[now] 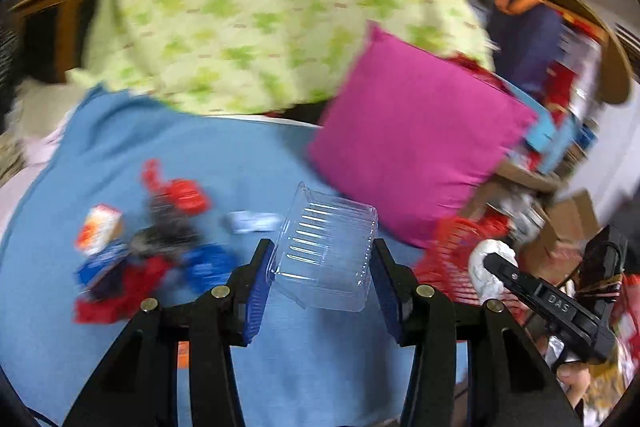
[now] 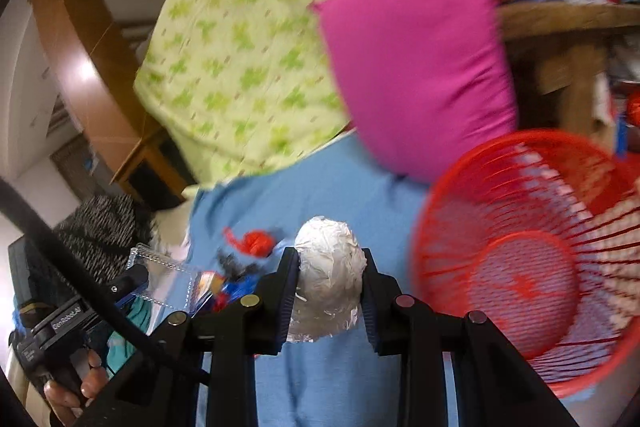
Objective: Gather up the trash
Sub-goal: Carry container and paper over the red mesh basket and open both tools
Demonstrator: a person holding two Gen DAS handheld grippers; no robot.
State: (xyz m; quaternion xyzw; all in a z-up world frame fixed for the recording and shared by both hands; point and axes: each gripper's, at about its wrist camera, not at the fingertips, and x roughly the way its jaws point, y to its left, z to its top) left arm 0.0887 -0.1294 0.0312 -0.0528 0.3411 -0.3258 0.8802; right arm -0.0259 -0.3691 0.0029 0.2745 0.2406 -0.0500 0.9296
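Note:
My left gripper (image 1: 322,259) is shut on a clear plastic clamshell box (image 1: 326,247) and holds it above the blue bedsheet (image 1: 240,155). My right gripper (image 2: 330,267) is shut on a crumpled white foil ball (image 2: 330,271), held just left of the red mesh basket (image 2: 532,259). In the left wrist view the basket (image 1: 452,255) lies at the right with the right gripper (image 1: 496,267) and the ball (image 1: 490,269) over it. In the right wrist view the left gripper (image 2: 138,277) and the clear box (image 2: 168,279) show at the lower left. A pile of red, blue and white wrappers (image 1: 148,231) lies on the sheet.
A magenta pillow (image 1: 416,151) and a green-patterned quilt (image 1: 256,3) lie at the far side of the bed. A wooden table (image 2: 568,27) with boxes stands to the right. Cardboard boxes (image 1: 568,223) sit on the floor beyond the basket.

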